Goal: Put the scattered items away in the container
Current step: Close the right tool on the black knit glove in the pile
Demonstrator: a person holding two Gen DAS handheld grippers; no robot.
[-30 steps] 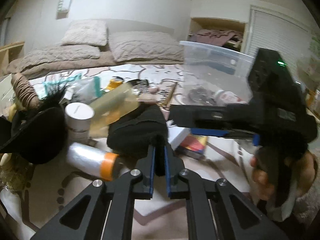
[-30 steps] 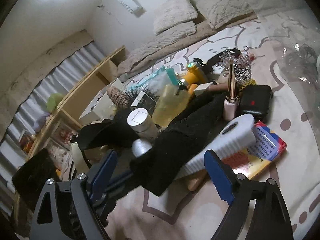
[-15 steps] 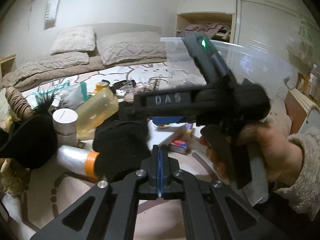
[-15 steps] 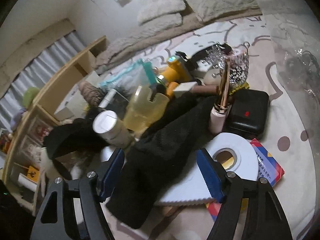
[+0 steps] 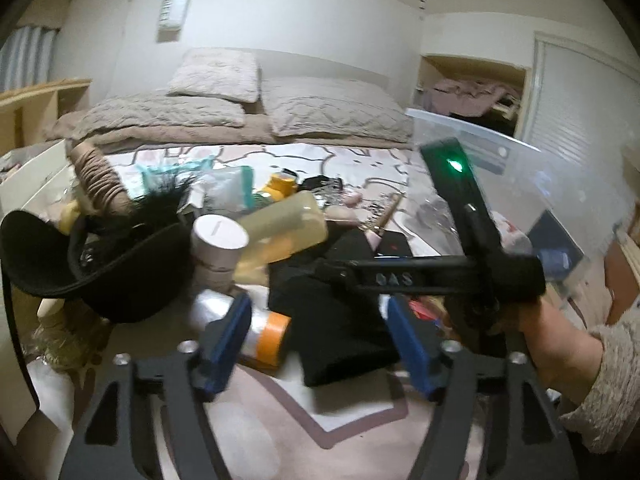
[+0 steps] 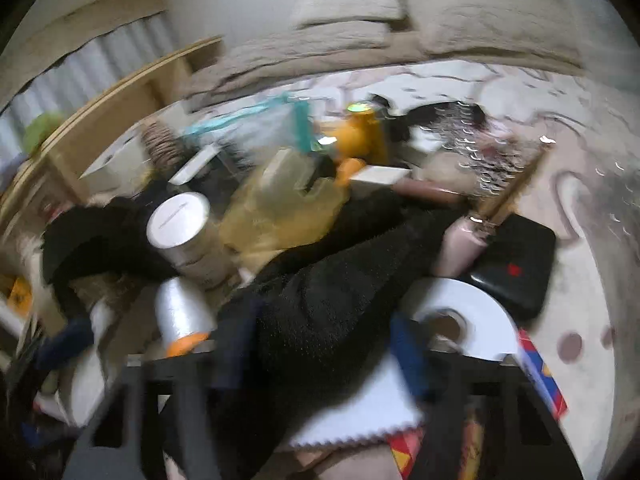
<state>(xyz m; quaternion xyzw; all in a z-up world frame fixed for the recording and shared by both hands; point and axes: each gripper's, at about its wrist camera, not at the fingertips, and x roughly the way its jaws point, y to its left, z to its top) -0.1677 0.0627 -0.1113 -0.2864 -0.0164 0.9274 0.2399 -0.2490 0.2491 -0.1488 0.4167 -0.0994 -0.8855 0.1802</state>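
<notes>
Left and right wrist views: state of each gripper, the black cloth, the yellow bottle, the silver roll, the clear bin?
left gripper: open, empty
right gripper: open, straddling the black cloth
black cloth: crumpled, lying on the pile
yellow bottle: on its side
silver roll: on its side, orange end toward camera
clear bin: open-topped, items inside

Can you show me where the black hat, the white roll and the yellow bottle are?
black hat [image 5: 120, 276], left wrist view, on its curved brim.
white roll [image 6: 486, 320], right wrist view, on its flat white side beside the hole.
yellow bottle [image 5: 286, 224], left wrist view, on its see-through body.
</notes>
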